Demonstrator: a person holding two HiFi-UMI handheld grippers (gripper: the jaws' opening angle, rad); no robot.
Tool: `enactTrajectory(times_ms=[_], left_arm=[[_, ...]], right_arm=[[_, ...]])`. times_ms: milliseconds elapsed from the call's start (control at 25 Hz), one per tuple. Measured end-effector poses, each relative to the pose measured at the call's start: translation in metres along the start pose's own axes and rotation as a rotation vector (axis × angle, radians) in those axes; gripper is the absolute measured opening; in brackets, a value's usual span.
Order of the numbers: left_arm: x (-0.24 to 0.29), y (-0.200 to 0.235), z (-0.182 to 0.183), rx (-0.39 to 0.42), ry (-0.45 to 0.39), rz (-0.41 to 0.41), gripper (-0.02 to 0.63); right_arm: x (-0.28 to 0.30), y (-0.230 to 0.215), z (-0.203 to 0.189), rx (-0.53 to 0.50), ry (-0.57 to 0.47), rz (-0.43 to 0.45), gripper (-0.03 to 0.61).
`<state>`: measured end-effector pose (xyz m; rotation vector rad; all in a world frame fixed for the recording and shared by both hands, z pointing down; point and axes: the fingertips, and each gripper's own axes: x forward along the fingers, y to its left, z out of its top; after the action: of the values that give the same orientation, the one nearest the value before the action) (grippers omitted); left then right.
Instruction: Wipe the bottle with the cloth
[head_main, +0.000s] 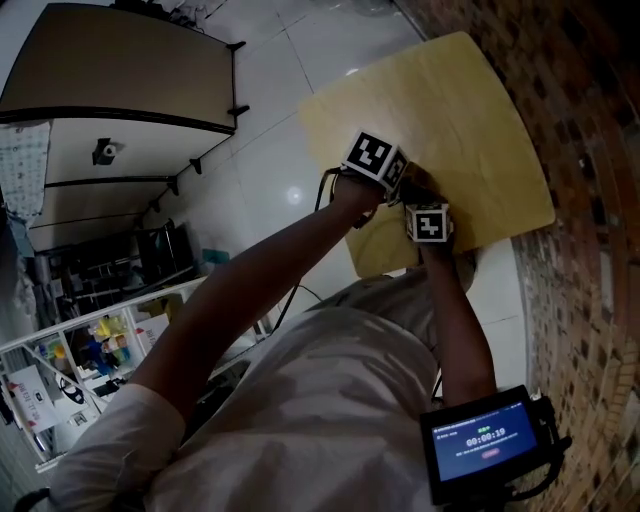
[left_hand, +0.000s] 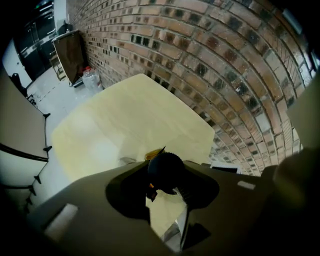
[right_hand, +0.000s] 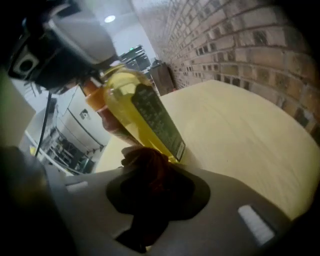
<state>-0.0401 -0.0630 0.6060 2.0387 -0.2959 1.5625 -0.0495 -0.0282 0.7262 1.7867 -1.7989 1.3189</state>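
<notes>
– Right gripper view: what crowds the jaws?
– A dark reddish cloth, bunched and pinched by the right gripper. Just beyond it leans the bottle: yellow liquid, dark label. The left gripper clamps its black ribbed cap. Beneath, a pale wooden table; behind, a brick wall.

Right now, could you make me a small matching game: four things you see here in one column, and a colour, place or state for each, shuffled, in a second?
1. bottle
2. cloth
3. table
4. wall

A. bare brick
B. dark and bunched, gripped by the right gripper
C. pale wood
D. yellow liquid inside, held tilted by its top in the left gripper

Pairs: 1-D, 2-B, 3-C, 4-A
</notes>
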Motion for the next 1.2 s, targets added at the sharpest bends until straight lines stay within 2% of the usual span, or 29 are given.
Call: enactTrajectory(times_ms=[40, 120, 200, 280, 440, 480, 560, 680, 760, 840, 1040, 1200], left_arm=[[-0.001, 0.000, 0.000, -0.013, 0.005, 0.002, 0.169], [-0.001, -0.002, 0.000, 0.020, 0.006, 0.012, 0.169], [-0.001, -0.005, -0.009, 0.105, 0.027, 0.027, 0.169], [0.001, -0.009, -0.026, 0.254, 0.081, 0.051, 0.169], [0.007, -0.045, -0.030, 0.710, 0.176, 0.091, 0.170], [0.009, -0.053, -0.029, 0.788, 0.206, 0.091, 0.170], [0.017, -0.062, -0.023, 0.867, 0.255, 0.088, 0.172], [0.033, -0.058, -0.011, 0.894, 0.269, 0.111, 0.172], [0.033, -0.056, -0.019, 0.889, 0.253, 0.151, 0.190], [0.028, -0.058, -0.034, 0.851, 0.214, 0.191, 0.233], [0.022, -0.048, -0.030, 0.648, 0.083, 0.246, 0.267], [0.016, -0.029, -0.012, 0.474, -0.071, 0.339, 0.293]], right_arm=[[0.000, -0.005, -0.003, 0.084, 0.029, 0.030, 0.081], [-0.003, -0.011, -0.013, 0.207, 0.105, 0.085, 0.081], [-0.013, -0.010, -0.023, 0.191, 0.159, 0.111, 0.081], [-0.026, -0.012, -0.033, 0.130, 0.180, 0.121, 0.081], [-0.071, -0.055, -0.033, 0.078, 0.204, 0.119, 0.081], [-0.081, -0.068, -0.028, 0.066, 0.212, 0.122, 0.081], [-0.089, -0.097, -0.015, 0.023, 0.236, 0.129, 0.081], [-0.080, -0.125, 0.006, -0.056, 0.269, 0.159, 0.083], [-0.087, -0.119, 0.004, -0.089, 0.275, 0.182, 0.083], [-0.099, -0.103, -0.004, -0.116, 0.273, 0.203, 0.083], [-0.085, -0.082, 0.007, -0.157, 0.286, 0.252, 0.083], [-0.069, -0.073, 0.011, -0.198, 0.313, 0.298, 0.084]])
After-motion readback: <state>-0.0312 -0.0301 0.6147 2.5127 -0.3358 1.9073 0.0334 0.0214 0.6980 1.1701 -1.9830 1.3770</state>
